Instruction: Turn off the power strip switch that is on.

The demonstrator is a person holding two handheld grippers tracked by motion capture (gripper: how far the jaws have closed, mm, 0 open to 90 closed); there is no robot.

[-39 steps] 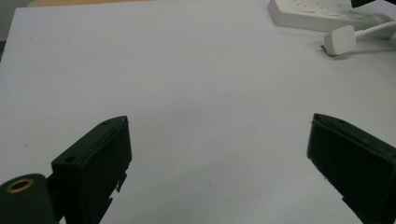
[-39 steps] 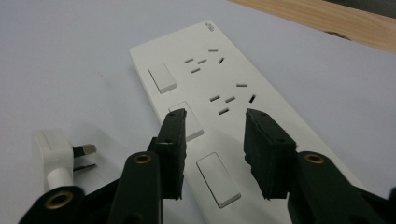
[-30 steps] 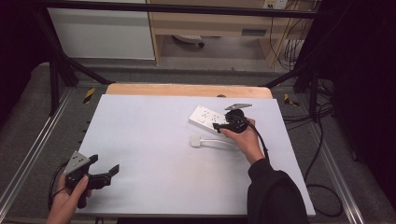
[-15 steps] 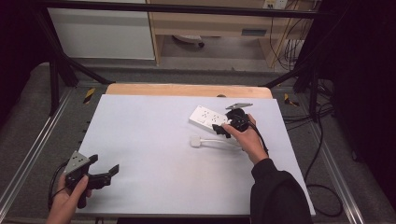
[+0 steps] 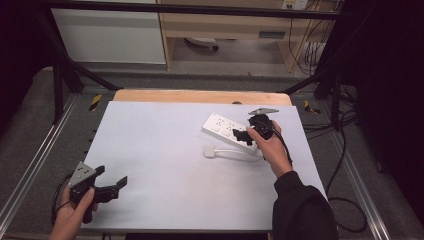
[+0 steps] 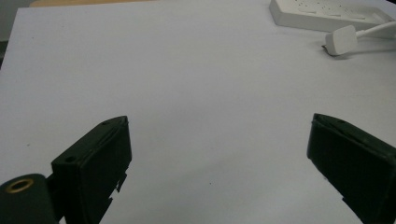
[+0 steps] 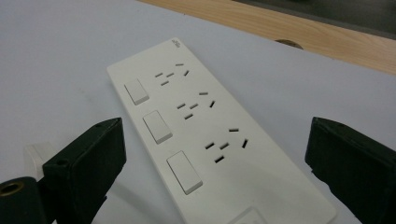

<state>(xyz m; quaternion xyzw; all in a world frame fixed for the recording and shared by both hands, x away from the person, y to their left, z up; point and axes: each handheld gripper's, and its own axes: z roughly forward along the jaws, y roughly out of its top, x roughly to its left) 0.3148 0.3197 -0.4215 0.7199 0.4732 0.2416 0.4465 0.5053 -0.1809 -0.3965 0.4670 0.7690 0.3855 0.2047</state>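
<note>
High view: right gripper [image 5: 243, 134] poised over the near end of the strip [image 5: 227, 130] at the table's [image 5: 160, 150] far right, jaws spread, likely lining up a grab. Plug [image 5: 210, 151] lies just beside the strip. Left gripper [image 5: 112, 183] parked near-left, out of the way.

Left gripper view: jaws released, holding nothing; strip [image 6: 327, 14] and plug [image 6: 341, 39] well off.

Right gripper view: jaws wide, straddling the strip [image 7: 205, 135], not touching it.

left gripper [image 5: 111, 184] low near the person, right gripper [image 5: 241, 134] extended forward, both jaws wide.
</note>
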